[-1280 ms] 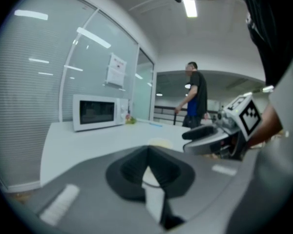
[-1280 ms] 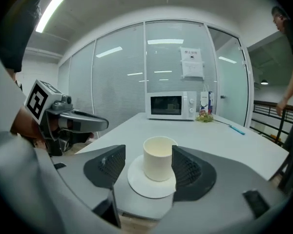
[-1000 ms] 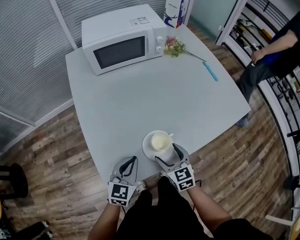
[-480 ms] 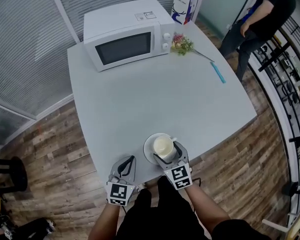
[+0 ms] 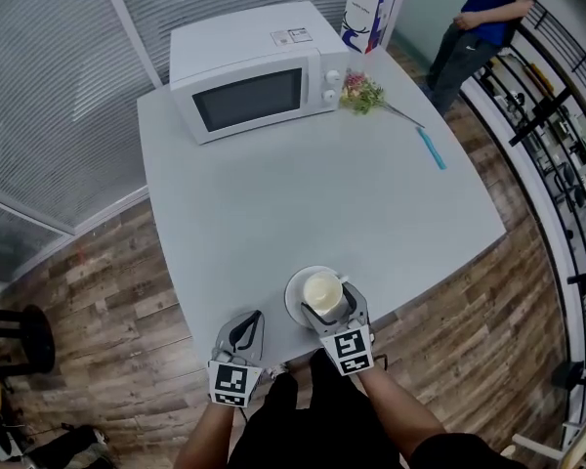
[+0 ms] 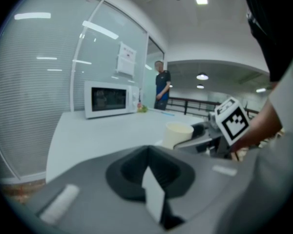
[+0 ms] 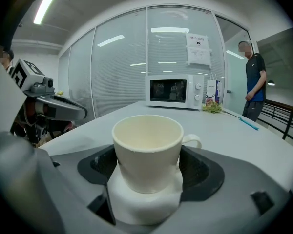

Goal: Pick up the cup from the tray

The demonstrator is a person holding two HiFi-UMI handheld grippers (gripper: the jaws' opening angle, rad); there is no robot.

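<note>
The cup (image 5: 321, 291) is a cream-white mug, upright and empty, with its open mouth facing up and its small loop handle pointing to about 2 o'clock in the head view. It stands on the tray (image 5: 294, 299), a round white saucer-like dish lying flat at the 6 o'clock edge of the grey table (image 5: 303, 184). The cup sits slightly off-centre, toward the tray's 3 o'clock side.

light: bright, even overhead | edges: fisheye-warped, dark | near foreground: blurred
</note>
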